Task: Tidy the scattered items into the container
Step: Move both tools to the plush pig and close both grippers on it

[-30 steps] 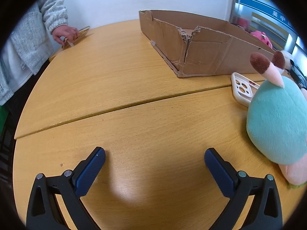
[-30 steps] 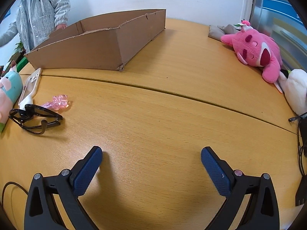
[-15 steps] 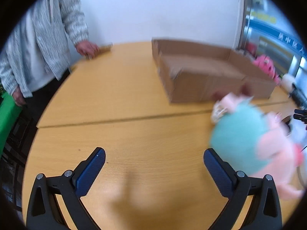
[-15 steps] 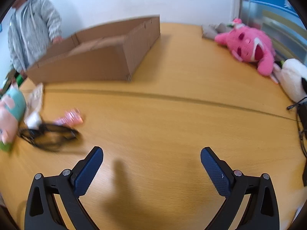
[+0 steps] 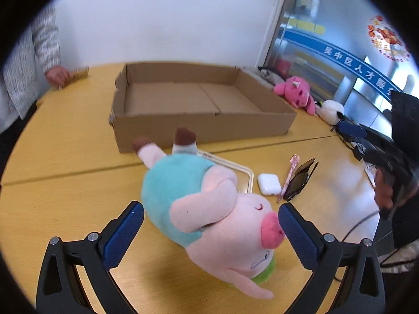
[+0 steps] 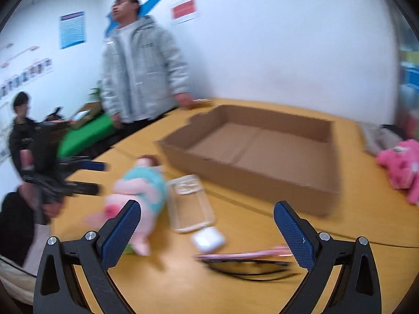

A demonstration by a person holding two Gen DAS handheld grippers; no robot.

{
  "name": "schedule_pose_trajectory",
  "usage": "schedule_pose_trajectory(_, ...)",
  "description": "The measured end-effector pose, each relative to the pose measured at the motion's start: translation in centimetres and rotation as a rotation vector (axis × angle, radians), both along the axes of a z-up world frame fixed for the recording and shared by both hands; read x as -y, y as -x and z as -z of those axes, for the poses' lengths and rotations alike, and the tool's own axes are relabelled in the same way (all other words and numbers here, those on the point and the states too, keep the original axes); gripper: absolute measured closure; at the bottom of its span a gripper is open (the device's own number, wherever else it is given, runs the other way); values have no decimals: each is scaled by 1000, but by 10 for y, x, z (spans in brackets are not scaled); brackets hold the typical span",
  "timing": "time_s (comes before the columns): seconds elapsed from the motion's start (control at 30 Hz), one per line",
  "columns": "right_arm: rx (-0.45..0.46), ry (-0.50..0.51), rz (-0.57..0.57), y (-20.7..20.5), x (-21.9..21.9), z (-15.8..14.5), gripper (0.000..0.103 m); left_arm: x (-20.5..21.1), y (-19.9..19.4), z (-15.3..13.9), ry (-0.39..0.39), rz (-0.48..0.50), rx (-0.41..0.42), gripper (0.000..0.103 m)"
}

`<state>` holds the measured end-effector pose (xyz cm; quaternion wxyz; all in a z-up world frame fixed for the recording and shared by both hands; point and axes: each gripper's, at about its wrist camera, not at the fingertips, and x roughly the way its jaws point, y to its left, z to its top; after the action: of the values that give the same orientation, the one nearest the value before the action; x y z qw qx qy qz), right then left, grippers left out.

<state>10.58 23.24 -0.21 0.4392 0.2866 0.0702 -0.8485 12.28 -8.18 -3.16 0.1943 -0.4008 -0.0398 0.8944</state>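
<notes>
An empty cardboard tray (image 5: pixel 199 120) (image 6: pixel 256 178) stands on the yellow table. A plush pig in a teal shirt (image 5: pixel 209 209) (image 6: pixel 138 198) lies in front of it. My left gripper (image 5: pixel 209 233) is open, its fingers either side of the pig, above it. Beside the pig lie a clear phone case (image 5: pixel 235 167) (image 6: pixel 191 204), a white earbud case (image 5: pixel 269 184) (image 6: pixel 208 239), a pink pen (image 5: pixel 288 178) (image 6: pixel 243 255) and black sunglasses (image 5: pixel 299 179) (image 6: pixel 248 268). My right gripper (image 6: pixel 207 233) is open and empty, above the earbud case and pen.
A pink plush (image 5: pixel 297 93) (image 6: pixel 400 164) and a white plush (image 5: pixel 331 108) lie at the table's far right, with black cables (image 5: pixel 353 133). A man in a grey jacket (image 6: pixel 141 70) stands at the table's far edge. The other hand-held gripper (image 6: pixel 78 178) shows left.
Both grippers have risen and swung toward the scattered items. The pig has come from the right edge of the left wrist view to between the left fingers. The tray's inside now shows.
</notes>
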Motion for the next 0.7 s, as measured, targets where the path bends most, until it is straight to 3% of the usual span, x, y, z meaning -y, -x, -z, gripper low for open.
schedule_pose_trajectory(0.07,32,-26,-55,-10,25,17,0,-1,11,17,-5,-35,73,1)
schedule_pose_trajectory(0.13,71,-40,-96,-15,40,31,0,4,18,27,-102,-16,121,3)
schedule_pose_trajectory(0.17,98,-43,-118,-15,48,38,0,5,21,30,-116,-13,131,3)
schedule_pose_trajectory(0.33,217,-114,-181,-19,84,72,0,2,23,32,-111,9,145,5)
schedule_pose_trajectory(0.5,258,-193,-217,-24,122,101,1,3,21,35,-126,19,160,9)
schedule_pose_trajectory(0.7,306,-243,-197,-14,144,122,9,5,18,36,-138,25,169,13)
